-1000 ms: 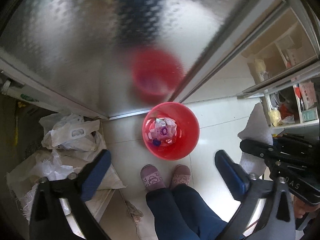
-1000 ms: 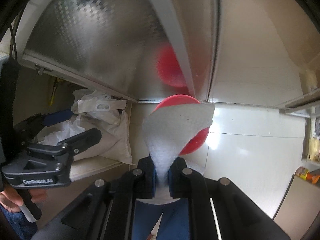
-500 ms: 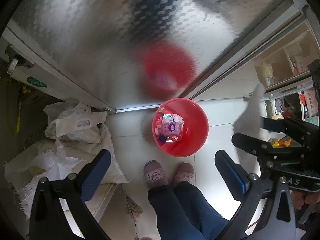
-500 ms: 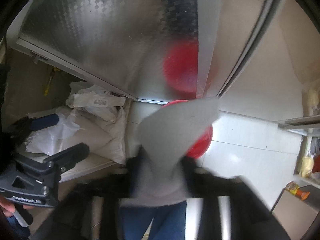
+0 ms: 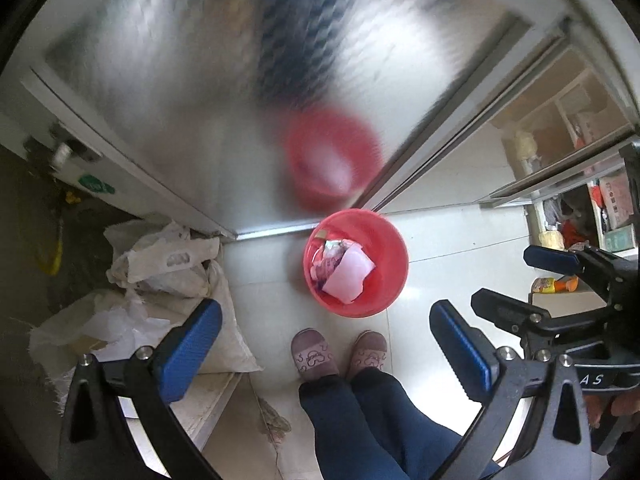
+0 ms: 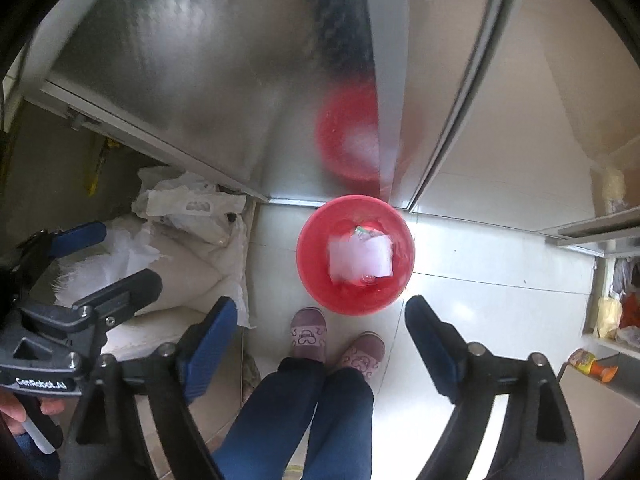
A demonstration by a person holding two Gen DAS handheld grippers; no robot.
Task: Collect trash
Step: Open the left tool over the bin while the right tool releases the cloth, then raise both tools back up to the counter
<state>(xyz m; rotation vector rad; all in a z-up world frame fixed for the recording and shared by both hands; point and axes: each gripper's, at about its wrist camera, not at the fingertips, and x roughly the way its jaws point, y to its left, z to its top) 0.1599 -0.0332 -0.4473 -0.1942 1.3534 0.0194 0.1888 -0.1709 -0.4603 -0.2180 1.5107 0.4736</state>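
A red bin (image 5: 356, 263) stands on the white tiled floor against a metal door; it also shows in the right wrist view (image 6: 355, 254). A white paper sheet (image 5: 348, 275) lies inside it on top of other trash, and shows in the right wrist view (image 6: 360, 258) too. My left gripper (image 5: 324, 348) is open and empty, high above the floor. My right gripper (image 6: 320, 344) is open and empty above the bin; it also shows at the right of the left wrist view (image 5: 520, 280).
The person's feet in pink slippers (image 5: 316, 356) stand just in front of the bin. White bags (image 5: 160, 256) and sacks (image 6: 192, 264) are piled on the left. Shelves with clutter (image 5: 580, 216) stand at the right. The reflective metal door (image 5: 240, 100) rises behind the bin.
My right gripper has opened and let go of the white sheet, which has dropped into the red bin. Both grippers have shifted slightly.
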